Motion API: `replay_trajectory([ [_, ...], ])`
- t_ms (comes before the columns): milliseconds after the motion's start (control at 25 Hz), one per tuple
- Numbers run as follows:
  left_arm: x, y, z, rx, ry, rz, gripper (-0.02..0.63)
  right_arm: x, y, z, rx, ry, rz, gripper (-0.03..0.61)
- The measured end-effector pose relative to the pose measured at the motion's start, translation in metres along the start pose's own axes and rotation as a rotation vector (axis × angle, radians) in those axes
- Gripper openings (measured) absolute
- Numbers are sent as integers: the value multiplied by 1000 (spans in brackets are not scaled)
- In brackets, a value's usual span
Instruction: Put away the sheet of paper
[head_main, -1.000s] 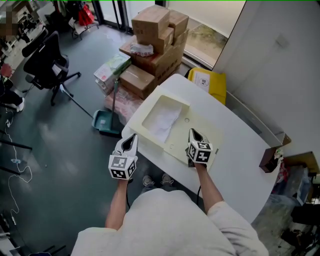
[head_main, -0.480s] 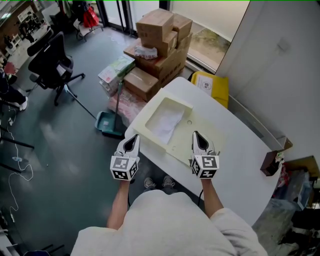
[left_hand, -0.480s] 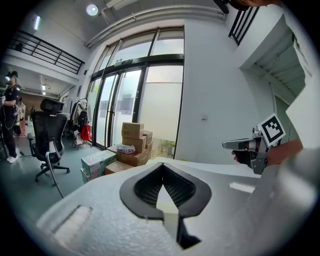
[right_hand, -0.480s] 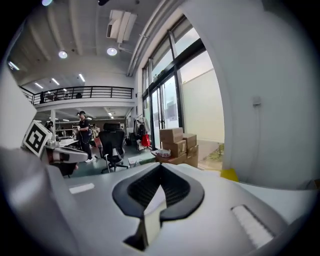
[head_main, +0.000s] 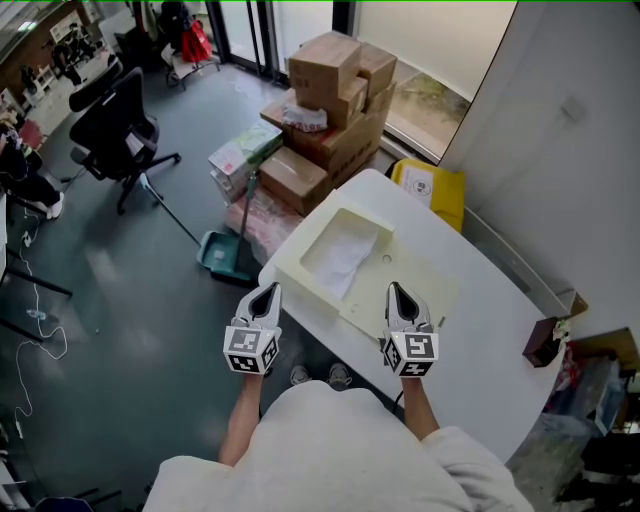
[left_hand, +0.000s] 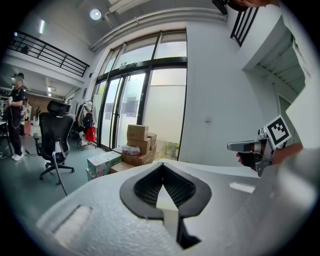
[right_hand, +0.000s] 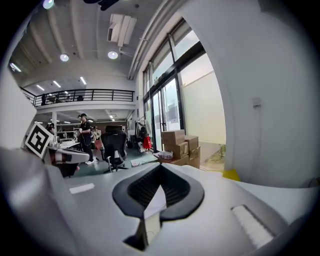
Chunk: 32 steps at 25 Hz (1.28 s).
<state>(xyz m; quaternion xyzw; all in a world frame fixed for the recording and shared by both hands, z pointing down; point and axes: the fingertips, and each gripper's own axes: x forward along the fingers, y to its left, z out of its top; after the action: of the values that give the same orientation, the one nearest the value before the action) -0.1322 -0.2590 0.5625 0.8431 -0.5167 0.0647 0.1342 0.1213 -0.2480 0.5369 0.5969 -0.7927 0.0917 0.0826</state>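
Small dark tabletop object (head_main: 545, 340) unidentifiable

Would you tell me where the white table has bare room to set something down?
The white table is bare between the shallow cream tray and the small dark brown object at its right end, and along the wall side. The left end is crowded: the tray sits there, holding the white paper sheet.

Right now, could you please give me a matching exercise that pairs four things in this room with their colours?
Things:
1. paper
2. dustpan
3. chair
4. bin

Colours:
A. black
B. yellow
C. white
D. green

Pairs: 1-C, 2-D, 3-A, 4-B
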Motion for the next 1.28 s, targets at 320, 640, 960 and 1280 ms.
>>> replay_trajectory([
  [320, -7, 6, 0, 3, -3, 12, 3, 4, 1, 0, -23, 11, 0, 0],
  [640, -10, 4, -1, 6, -2, 9, 3, 4, 3, -2, -36, 18, 3, 0],
  [960, -11, 5, -3, 3, 4, 10, 3, 3, 5, -2, -40, 25, 7, 0],
  [1280, -13, 3, -4, -2, 5, 11, 3, 3, 6, -4, -38, 33, 11, 0],
])
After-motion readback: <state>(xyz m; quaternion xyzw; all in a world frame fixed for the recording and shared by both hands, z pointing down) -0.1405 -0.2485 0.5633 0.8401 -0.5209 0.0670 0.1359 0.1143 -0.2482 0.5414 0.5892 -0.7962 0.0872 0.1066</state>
